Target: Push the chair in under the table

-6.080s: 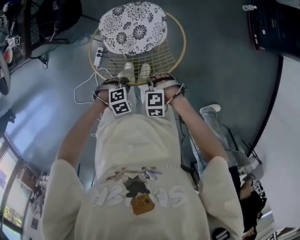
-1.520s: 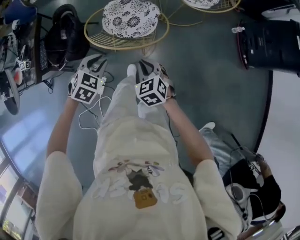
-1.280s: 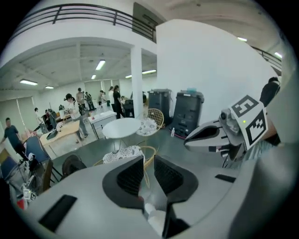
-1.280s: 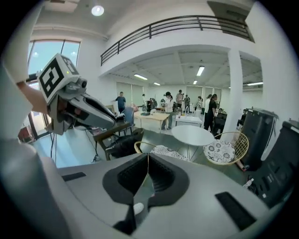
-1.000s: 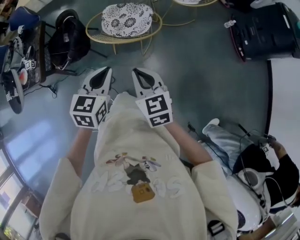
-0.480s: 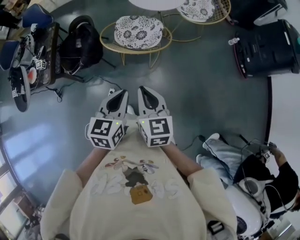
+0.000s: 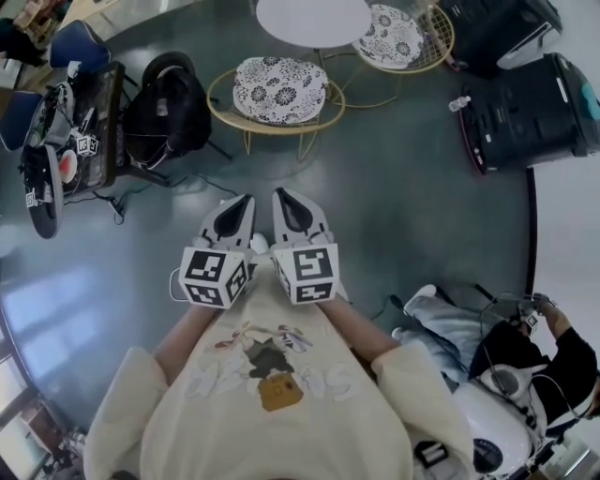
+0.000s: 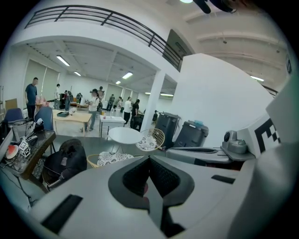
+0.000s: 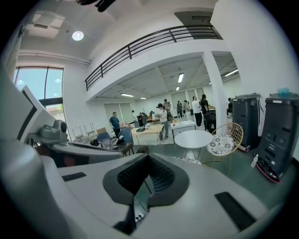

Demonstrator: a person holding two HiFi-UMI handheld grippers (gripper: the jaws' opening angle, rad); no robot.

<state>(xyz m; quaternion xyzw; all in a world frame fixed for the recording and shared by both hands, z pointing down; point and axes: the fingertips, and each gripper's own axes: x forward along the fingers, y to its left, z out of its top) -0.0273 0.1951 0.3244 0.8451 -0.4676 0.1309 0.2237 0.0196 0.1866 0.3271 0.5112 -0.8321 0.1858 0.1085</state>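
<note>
Two grippers side by side at chest of person (image 7: 258,394); left gripper (image 7: 246,201) pressed together, empty; right gripper (image 7: 279,195) likewise; chair (image 7: 228,105) with flowered cushion (image 7: 279,86) on floor (image 7: 403,197) just beside round table (image 7: 314,19), well apart from both grippers.

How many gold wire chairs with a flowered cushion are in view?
2. The near chair stands before the white table, on the person's side. The far chair stands at the table's right in the head view. More may stand outside the pictures.
</note>
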